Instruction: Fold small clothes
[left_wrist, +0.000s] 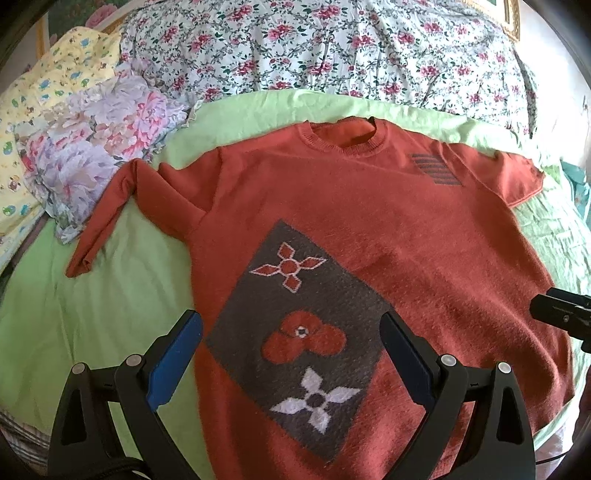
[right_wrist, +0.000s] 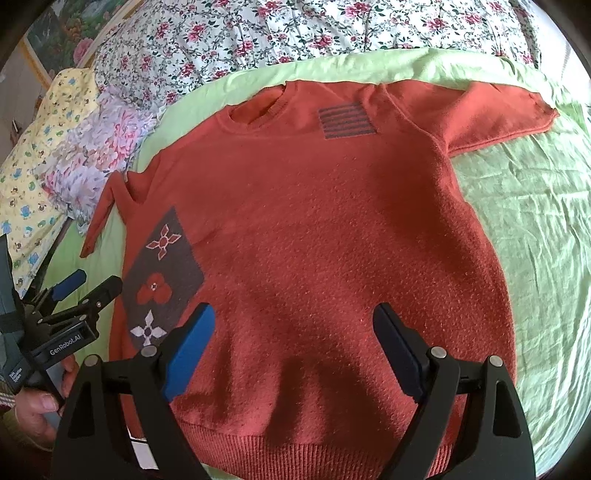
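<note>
Sweater (right_wrist: 314, 229) flat on green sheet (right_wrist: 535, 229), hand-held grippers spread

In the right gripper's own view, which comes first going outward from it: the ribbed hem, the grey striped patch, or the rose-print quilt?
From the right gripper:
1. Ribbed hem, just below it at the sweater's bottom edge.
2. Grey striped patch, up on the chest.
3. Rose-print quilt, beyond the collar.

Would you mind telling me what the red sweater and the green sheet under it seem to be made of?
The red sweater looks like a soft, matte knit, probably wool or acrylic: ribbed hem and collar, nubby surface. The green sheet looks like thin woven cotton or a blend, matte, with fine creases.
</note>
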